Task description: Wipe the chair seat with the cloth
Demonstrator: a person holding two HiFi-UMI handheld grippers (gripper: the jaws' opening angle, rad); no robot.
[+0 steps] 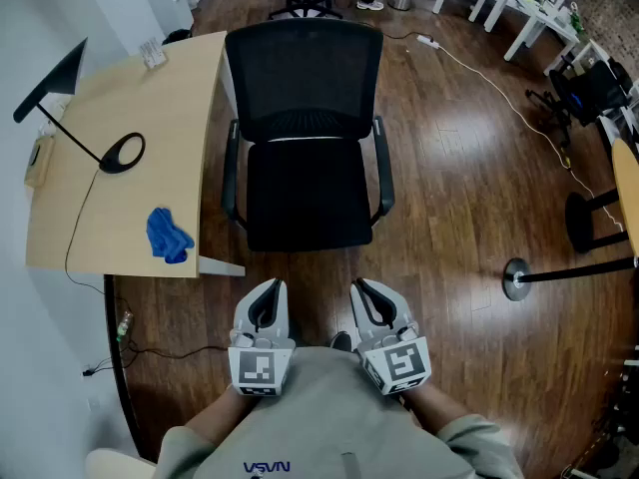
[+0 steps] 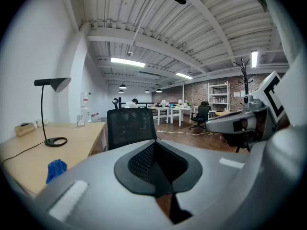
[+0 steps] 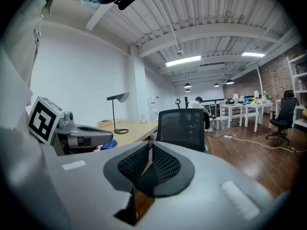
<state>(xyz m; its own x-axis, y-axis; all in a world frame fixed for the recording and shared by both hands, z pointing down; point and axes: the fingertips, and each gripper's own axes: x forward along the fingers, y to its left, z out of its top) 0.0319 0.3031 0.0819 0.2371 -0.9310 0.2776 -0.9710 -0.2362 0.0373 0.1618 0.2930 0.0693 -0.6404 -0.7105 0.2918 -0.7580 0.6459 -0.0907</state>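
A black mesh office chair stands in front of me, its seat (image 1: 308, 196) bare. The blue cloth (image 1: 168, 236) lies crumpled on the wooden desk (image 1: 130, 98), near the desk's front right corner and left of the chair. My left gripper (image 1: 268, 289) and right gripper (image 1: 365, 287) hang side by side over the floor just short of the seat's front edge. Both are shut with nothing between their pads. The left gripper view shows the chair (image 2: 130, 127) ahead and the cloth (image 2: 56, 169) low on the left. In the right gripper view the chair (image 3: 182, 127) is straight ahead.
A black desk lamp (image 1: 120, 153) with a ring base and a trailing cord stands on the desk. A round stand base (image 1: 516, 278) with a black bar sits on the wooden floor to the right. A white cable (image 1: 489, 78) runs across the floor toward white tables at the back.
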